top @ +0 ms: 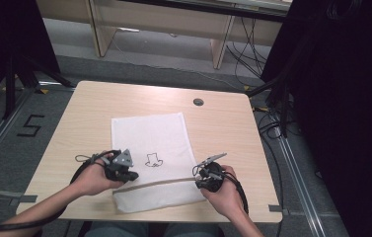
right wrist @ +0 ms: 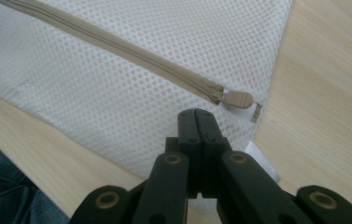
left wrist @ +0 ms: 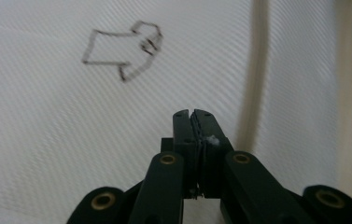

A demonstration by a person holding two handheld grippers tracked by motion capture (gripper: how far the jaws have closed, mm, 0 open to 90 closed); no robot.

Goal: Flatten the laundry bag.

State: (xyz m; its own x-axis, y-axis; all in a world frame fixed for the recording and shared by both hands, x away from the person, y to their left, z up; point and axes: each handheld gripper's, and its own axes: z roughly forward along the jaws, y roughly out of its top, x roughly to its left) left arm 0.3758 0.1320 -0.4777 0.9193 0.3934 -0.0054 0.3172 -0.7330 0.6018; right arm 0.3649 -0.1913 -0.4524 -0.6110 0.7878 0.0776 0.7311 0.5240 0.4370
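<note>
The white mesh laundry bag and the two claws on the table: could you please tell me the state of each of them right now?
White mesh laundry bag: lying flat on the light wooden table, near end folded over.
Beige zipper: closed, pull tab at its end.
Left claw: shut, with a bit of white mesh pinched between its jaws.
Right claw: shut at the bag's corner beside the pull tab; whether it pinches mesh is unclear.

bag [top: 154,143] on table [top: 223,128] | left claw [top: 133,176], right claw [top: 197,181] at zipper [top: 161,182] ends
</note>
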